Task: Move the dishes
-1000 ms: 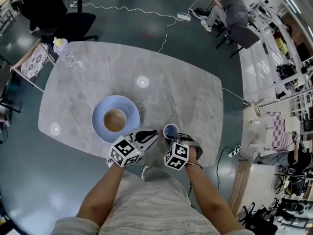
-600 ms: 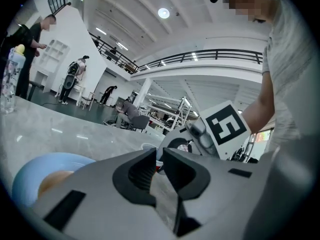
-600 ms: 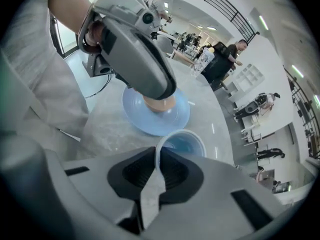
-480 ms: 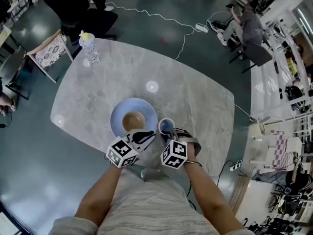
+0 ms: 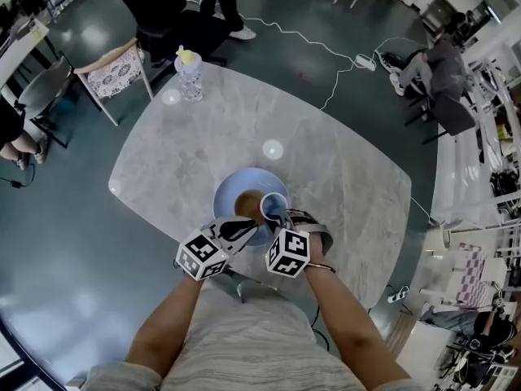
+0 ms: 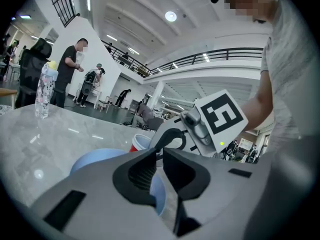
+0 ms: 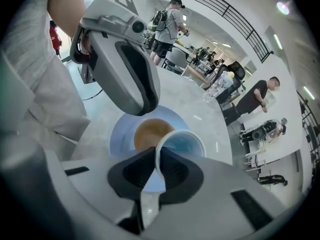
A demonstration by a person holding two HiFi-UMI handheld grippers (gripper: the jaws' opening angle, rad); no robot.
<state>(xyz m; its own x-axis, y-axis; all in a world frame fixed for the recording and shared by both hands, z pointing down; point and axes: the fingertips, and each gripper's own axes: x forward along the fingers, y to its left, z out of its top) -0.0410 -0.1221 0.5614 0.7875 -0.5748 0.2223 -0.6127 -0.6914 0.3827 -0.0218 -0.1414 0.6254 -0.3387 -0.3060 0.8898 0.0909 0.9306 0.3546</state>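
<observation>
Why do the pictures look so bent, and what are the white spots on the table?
Head view: a wide lens bows the table edges; the white spots are lamp glare. Left gripper view: the railing curves, corners go black. Right gripper view: the cup looms, people look tiny.

Open counter stretches right of and beyond the blue plate; a bottle stands well apart at the far left corner. Over the plate's near rim, the left tool and the cup in the right tool crowd together.

Marble table, blue plate, bottle
</observation>
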